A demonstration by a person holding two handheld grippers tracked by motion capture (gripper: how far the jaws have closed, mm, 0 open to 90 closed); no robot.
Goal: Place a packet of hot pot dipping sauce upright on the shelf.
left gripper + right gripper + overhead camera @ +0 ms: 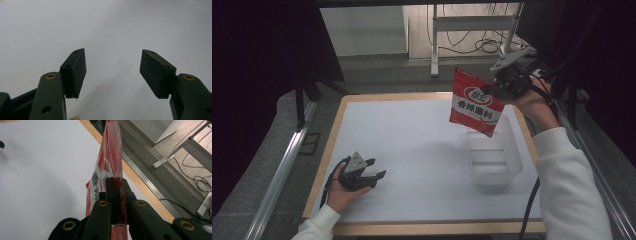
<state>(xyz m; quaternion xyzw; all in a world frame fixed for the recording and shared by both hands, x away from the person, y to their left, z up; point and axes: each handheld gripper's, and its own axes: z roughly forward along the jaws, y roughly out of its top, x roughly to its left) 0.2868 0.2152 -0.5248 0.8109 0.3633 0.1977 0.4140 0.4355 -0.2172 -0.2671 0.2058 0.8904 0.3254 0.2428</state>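
High view: a red sauce packet is held in the air by the right gripper, whose jaws are clamped on its upper edge, above a clear plastic container on the white table. The left gripper is rested near the front-left edge, jaws apart with nothing between.

Glossy red foil packet, clear plastic bin, wood-edged table

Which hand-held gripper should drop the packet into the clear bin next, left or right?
Right. The right hand-held gripper is already shut on the red packet, which hangs just above the clear bin. The left hand-held gripper is open, holds nothing and rests low on the table, far from the bin.
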